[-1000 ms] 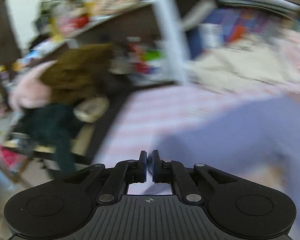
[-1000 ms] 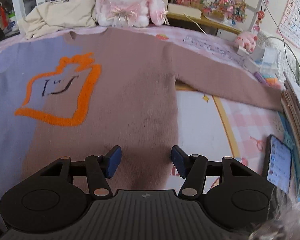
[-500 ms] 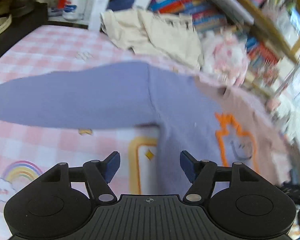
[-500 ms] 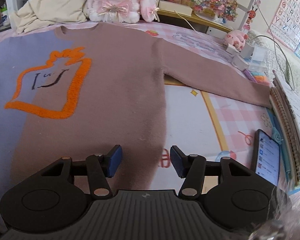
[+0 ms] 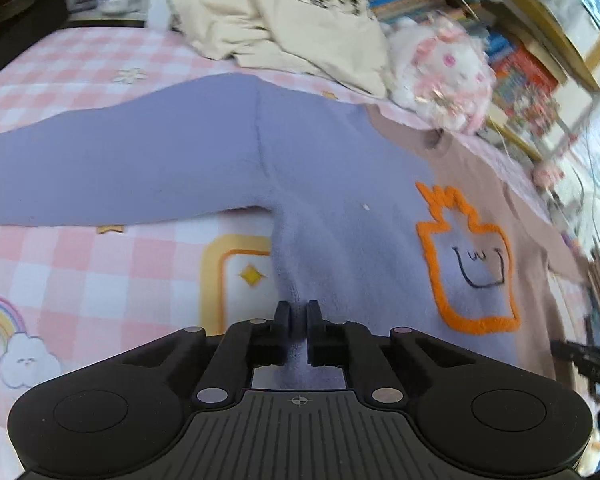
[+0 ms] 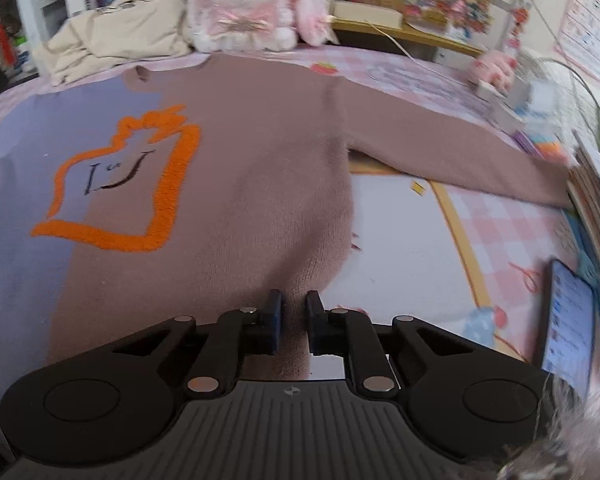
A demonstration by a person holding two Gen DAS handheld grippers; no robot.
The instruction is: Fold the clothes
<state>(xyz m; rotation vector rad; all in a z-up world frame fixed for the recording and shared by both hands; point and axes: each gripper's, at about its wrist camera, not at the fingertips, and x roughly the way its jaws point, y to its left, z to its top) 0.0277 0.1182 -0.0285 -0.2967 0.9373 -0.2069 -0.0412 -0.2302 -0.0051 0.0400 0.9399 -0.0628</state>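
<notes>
A two-tone sweater lies spread flat on a pink checked bed cover, its left half lilac (image 5: 332, 184) and its right half dusty brown (image 6: 260, 152), with an orange-outlined smiling patch (image 5: 472, 264) on the chest. Both sleeves stretch out sideways. My left gripper (image 5: 298, 312) is shut on the lilac hem at the sweater's left bottom edge. My right gripper (image 6: 293, 306) is shut on the brown hem near the right bottom corner; fabric bunches between its fingers.
A cream garment (image 5: 284, 28) lies crumpled behind the sweater beside a pink-and-white plush rabbit (image 6: 248, 4). Shelves of books run along the back. A phone (image 6: 568, 316), a stack of books (image 6: 596, 204) and cables (image 6: 540, 76) sit at the right edge.
Both grippers were open half a second ago and have closed on the sweater's bottom hem. The left one swung in from the room to the lilac side.
</notes>
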